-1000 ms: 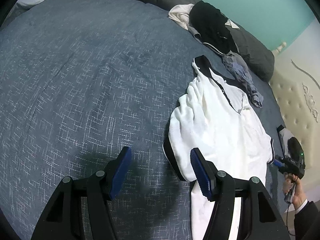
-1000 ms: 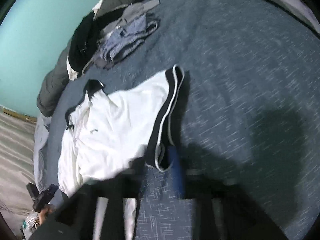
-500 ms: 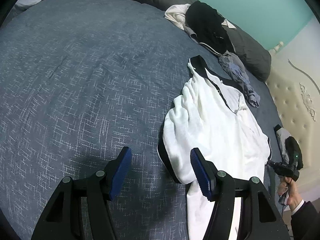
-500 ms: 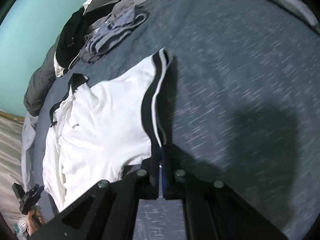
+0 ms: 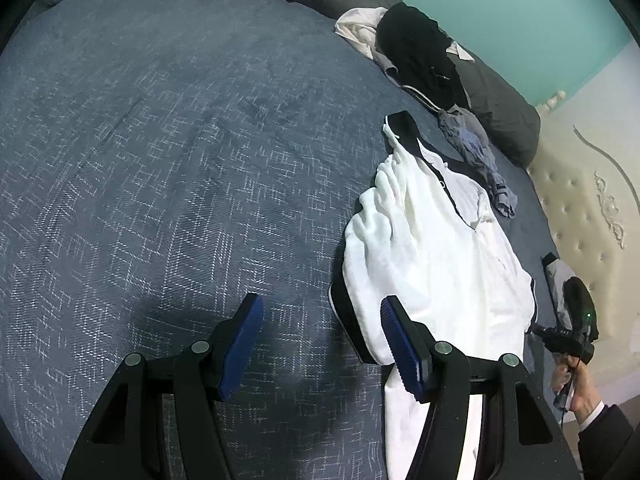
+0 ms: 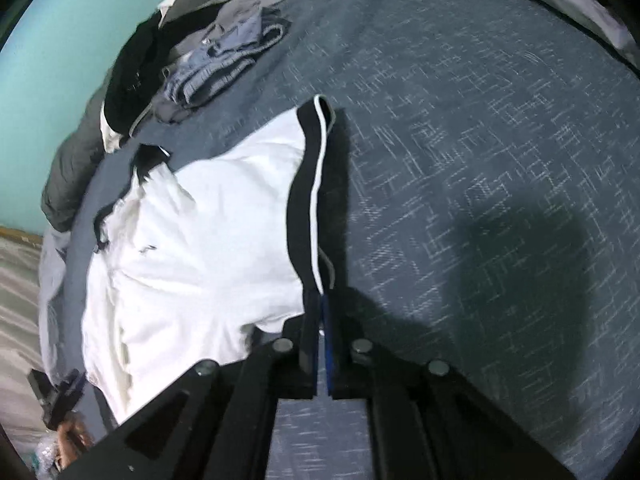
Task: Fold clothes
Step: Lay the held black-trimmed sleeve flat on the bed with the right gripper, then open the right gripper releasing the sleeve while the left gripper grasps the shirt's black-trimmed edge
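A white shirt (image 5: 432,264) with black trim lies crumpled on the dark blue bed cover (image 5: 160,160). My left gripper (image 5: 320,312) hangs open just above the bed. Its right finger (image 5: 400,340) stands over the shirt's black-cuffed left sleeve, and nothing is pinched. In the right wrist view the shirt (image 6: 200,248) spreads to the left, and its black band with a white stripe (image 6: 308,200) runs down into my right gripper (image 6: 320,320), which is shut on that edge. The right gripper (image 5: 560,340) also shows in the left wrist view, at the shirt's far side, held by a hand.
A pile of other clothes (image 5: 416,52), black, white and blue-grey, lies at the head of the bed against a dark grey rolled duvet (image 5: 500,108). A cream tufted headboard (image 5: 592,208) stands on the right. The teal wall is behind.
The right gripper's jaws, apart a second ago beside the shirt's striped edge, have shut on it. The left gripper stays open in almost the same place.
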Demonstrator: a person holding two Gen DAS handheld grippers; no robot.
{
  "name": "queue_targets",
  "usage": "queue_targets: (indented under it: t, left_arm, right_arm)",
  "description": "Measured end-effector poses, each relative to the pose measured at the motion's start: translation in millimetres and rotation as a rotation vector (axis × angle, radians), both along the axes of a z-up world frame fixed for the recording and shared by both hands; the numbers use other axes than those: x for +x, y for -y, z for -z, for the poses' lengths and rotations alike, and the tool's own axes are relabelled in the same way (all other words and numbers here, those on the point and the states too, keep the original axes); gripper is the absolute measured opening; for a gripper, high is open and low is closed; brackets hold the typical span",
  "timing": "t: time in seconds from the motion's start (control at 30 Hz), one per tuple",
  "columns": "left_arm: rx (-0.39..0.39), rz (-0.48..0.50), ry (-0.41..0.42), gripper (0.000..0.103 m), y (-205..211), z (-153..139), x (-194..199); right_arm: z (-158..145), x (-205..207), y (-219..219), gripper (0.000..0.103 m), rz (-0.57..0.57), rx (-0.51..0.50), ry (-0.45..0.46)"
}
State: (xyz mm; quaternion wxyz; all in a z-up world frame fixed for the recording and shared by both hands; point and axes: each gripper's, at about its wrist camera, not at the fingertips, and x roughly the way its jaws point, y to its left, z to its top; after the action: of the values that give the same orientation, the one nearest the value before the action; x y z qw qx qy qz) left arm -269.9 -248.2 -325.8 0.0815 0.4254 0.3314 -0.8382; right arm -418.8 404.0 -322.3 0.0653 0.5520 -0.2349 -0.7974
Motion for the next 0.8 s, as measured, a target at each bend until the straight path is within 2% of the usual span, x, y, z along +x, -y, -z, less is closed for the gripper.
queue_targets:
  t: [0.2,0.33,0.43,0.53,0.67,0.8]
  left_arm:
    - [0.022,0.026,0.021,0.065,-2.6,14.2,-13.0]
    - [0.038,-0.017,0.019,0.065,0.8,25.0,-13.3]
    - [-0.005,-0.011,0.036,0.065,-0.7,27.3,-11.7]
    - [-0.040,-0.017,0.058,0.053,0.4,29.2,-11.1]
    - [-0.040,-0.006,0.044,0.053,-3.0,25.9,-17.5]
    - [-0.068,0.046,0.029,0.053,-21.8,22.1,-28.8]
  right_arm:
    - [-29.0,12.6,-3.5,0.004,0.067,0.001,-0.073]
    - [-38.6,18.4,4.1,0.004,0.063,0.000,-0.081]
    - [-44.1,21.6,11.2,0.004,0.058,0.018,-0.084]
    - [-46.0,22.5,18.6,0.004,0.053,0.028,-0.081]
    - [-47.6,21.8,31.2,0.004,0.040,0.035,-0.081]
    - [-54.6,23.9,41.8,0.004,0.026,0.038,-0.091]
